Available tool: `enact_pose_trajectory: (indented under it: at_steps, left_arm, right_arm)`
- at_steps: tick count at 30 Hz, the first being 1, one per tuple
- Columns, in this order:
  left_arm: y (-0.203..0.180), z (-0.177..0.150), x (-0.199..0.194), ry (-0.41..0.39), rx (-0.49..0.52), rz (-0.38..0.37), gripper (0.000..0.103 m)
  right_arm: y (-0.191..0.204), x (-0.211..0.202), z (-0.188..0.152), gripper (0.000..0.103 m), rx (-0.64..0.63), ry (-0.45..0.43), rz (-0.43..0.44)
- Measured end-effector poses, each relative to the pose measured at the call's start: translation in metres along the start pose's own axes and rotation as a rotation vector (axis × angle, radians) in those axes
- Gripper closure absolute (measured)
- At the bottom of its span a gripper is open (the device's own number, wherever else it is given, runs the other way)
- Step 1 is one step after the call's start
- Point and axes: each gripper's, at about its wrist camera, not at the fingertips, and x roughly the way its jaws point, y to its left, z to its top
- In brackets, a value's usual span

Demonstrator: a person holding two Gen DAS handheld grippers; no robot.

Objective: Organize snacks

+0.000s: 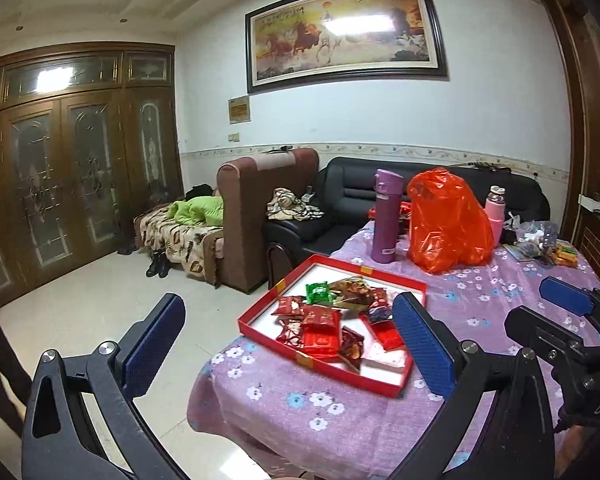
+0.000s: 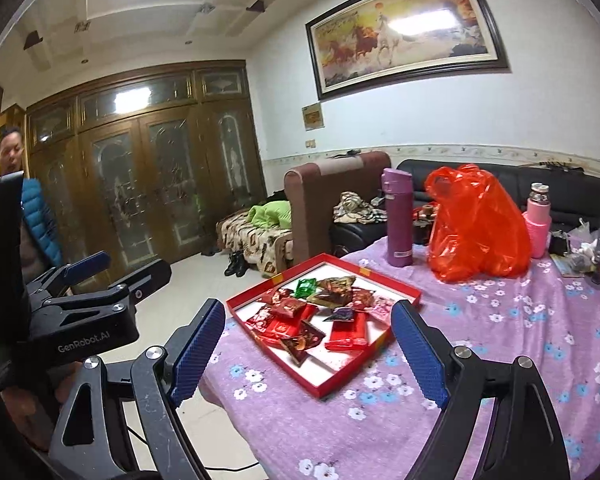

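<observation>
A shallow red box (image 1: pixel 410 382) (image 2: pixel 414 294) with a white floor lies near the table's near-left corner. Several snack packets sit in it, mostly red (image 1: pixel 320 318) (image 2: pixel 288 306), one green (image 1: pixel 319 293) (image 2: pixel 306 288). My left gripper (image 1: pixel 288 346) is open and empty, held above the table edge in front of the box. My right gripper (image 2: pixel 308 354) is open and empty, also short of the box. The right gripper shows at the right of the left wrist view (image 1: pixel 568 312); the left gripper shows at the left of the right wrist view (image 2: pixel 96 276).
The table has a purple floral cloth (image 1: pixel 480 304) (image 2: pixel 500 320). Behind the box stand a purple flask (image 1: pixel 386 216) (image 2: pixel 398 218), a red plastic bag (image 1: pixel 448 220) (image 2: pixel 476 224) and a pink bottle (image 1: pixel 496 212) (image 2: pixel 538 224). Small clutter (image 1: pixel 540 240) lies far right. A person (image 2: pixel 24 208) stands at left.
</observation>
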Motion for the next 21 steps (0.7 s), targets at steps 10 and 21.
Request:
enact_pose_trajectory:
  at_steps: [10,21]
  left_arm:
    - [0.007,-0.003,0.01,0.02,-0.008,0.003,0.0]
    - [0.0,-0.002,0.011,-0.005,-0.005,-0.008,0.0]
  right_arm:
    - [0.018,0.019,0.001,0.016,-0.033,0.031,0.027]
    - [0.011,0.024,-0.001,0.016,-0.002,0.039,0.038]
